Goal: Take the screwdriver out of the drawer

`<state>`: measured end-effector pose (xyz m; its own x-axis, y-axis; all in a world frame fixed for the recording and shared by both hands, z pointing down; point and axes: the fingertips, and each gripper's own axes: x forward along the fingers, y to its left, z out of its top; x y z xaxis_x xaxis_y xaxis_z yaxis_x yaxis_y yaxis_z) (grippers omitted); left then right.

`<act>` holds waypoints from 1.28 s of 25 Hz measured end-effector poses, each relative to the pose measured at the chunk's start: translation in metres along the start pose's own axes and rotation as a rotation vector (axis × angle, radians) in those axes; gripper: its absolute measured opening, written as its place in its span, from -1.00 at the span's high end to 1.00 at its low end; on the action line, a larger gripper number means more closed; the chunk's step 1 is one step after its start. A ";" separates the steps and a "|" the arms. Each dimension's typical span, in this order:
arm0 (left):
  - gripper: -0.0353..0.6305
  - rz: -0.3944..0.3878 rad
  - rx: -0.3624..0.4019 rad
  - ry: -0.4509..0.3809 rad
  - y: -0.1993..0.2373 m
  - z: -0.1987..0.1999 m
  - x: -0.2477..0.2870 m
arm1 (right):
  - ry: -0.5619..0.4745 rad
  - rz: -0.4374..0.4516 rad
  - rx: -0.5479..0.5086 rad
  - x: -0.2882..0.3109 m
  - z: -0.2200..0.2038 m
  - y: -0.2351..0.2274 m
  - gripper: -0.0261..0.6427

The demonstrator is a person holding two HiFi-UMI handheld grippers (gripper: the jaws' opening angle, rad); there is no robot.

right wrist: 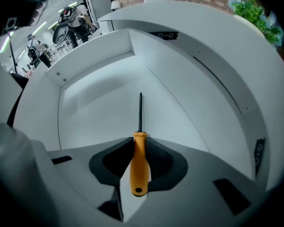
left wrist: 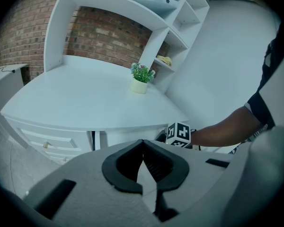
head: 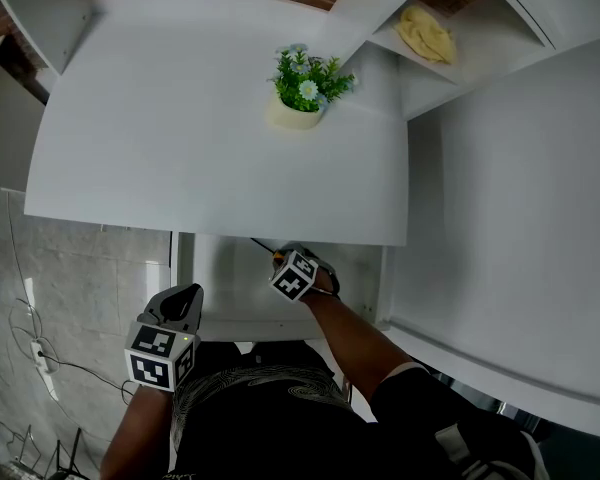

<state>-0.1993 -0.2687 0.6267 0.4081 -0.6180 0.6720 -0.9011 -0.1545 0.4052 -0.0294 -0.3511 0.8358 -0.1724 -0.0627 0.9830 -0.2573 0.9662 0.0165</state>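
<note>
Right gripper view: the right claw [right wrist: 139, 140] is clamped on the orange handle of a screwdriver [right wrist: 139, 162], its thin dark shaft pointing forward over the pale floor of the open drawer [right wrist: 94, 60]. The tool appears lifted, but it is inside the drawer, beneath the front edge of the white tabletop [head: 180, 118]. In the head view the left claw [head: 183, 298] hangs low and to the left, apart from the drawer. Its own view shows its tips drawn together on nothing.

The risk lies in the way out. The shaft reaches well ahead of the claw, and a steep or hurried lift could knock its tip against the tabletop's overhanging edge or the drawer's wall. The smooth handle is pinched between two pads only, so such a knock could twist it in the grip or drop it back inside. Drawing it back level toward the person looks the safer course.

The count:
- one screwdriver
- one open drawer, with nothing else seen in it
- two claws
- one potted plant [head: 302, 90] on the tabletop
- one yellow cloth [head: 425, 33] on a shelf at right
</note>
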 end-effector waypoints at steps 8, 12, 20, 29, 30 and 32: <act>0.84 -0.011 0.028 -0.016 -0.012 0.006 0.002 | -0.054 0.019 0.052 -0.020 -0.007 0.005 0.70; 0.84 -0.020 0.043 -0.025 -0.025 0.011 0.003 | -0.102 0.019 0.053 -0.040 -0.007 0.007 0.70; 0.84 -0.012 0.068 -0.063 -0.050 0.021 0.004 | -0.244 0.022 0.093 -0.094 0.001 0.011 0.70; 0.84 -0.001 0.106 -0.114 -0.084 0.032 -0.003 | -0.476 0.074 0.208 -0.169 0.013 0.020 0.70; 0.84 -0.002 0.108 -0.124 -0.088 0.035 -0.004 | -0.507 0.079 0.218 -0.180 0.015 0.021 0.70; 0.84 -0.004 0.112 -0.150 -0.096 0.044 -0.007 | -0.570 0.089 0.239 -0.201 0.019 0.022 0.70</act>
<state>-0.1222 -0.2829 0.5558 0.3931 -0.7237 0.5672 -0.9135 -0.2371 0.3307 -0.0186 -0.3219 0.6355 -0.6659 -0.1720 0.7259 -0.4134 0.8951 -0.1671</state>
